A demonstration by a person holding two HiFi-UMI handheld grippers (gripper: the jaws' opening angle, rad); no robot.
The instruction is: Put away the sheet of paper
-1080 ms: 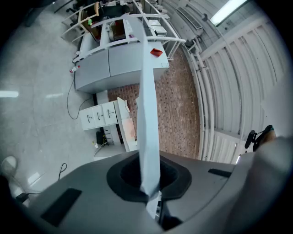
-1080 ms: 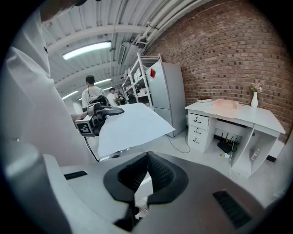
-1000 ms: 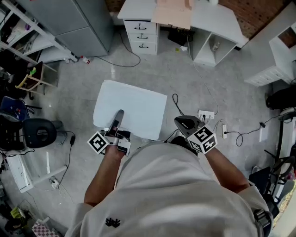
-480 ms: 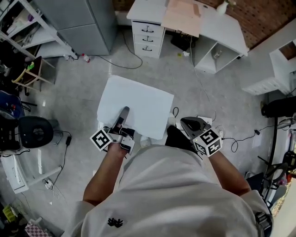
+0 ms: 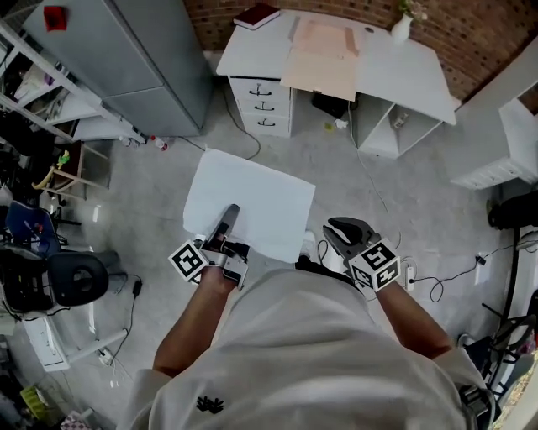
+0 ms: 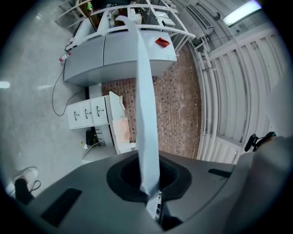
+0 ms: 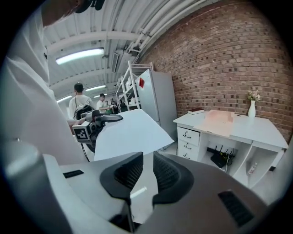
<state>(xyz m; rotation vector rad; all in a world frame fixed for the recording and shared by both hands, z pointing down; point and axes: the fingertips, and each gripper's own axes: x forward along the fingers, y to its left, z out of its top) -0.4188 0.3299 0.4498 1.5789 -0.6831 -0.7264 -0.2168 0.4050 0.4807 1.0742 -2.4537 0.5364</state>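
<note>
The white sheet of paper (image 5: 252, 201) hangs level above the grey floor in front of me. My left gripper (image 5: 229, 214) is shut on its near edge; in the left gripper view the sheet (image 6: 146, 114) runs edge-on out of the closed jaws (image 6: 151, 187). My right gripper (image 5: 334, 227) is just off the sheet's right near corner and apart from it. Its jaws (image 7: 147, 171) stand a little open with only floor showing between them. The sheet (image 7: 123, 135) and the left gripper (image 7: 98, 119) show beyond them.
A white desk (image 5: 395, 71) stands ahead against a brick wall, with a pink sheet (image 5: 324, 59), a book (image 5: 256, 15) and a vase (image 5: 402, 29) on top. Its drawers (image 5: 262, 105) face me. A grey cabinet (image 5: 126, 59), shelving and an office chair (image 5: 71, 281) are on the left; cables (image 5: 437, 281) lie on the right.
Both grippers and the sheet have been carried forward toward the desk, which now shows fully. The left grip on the paper is unchanged.
</note>
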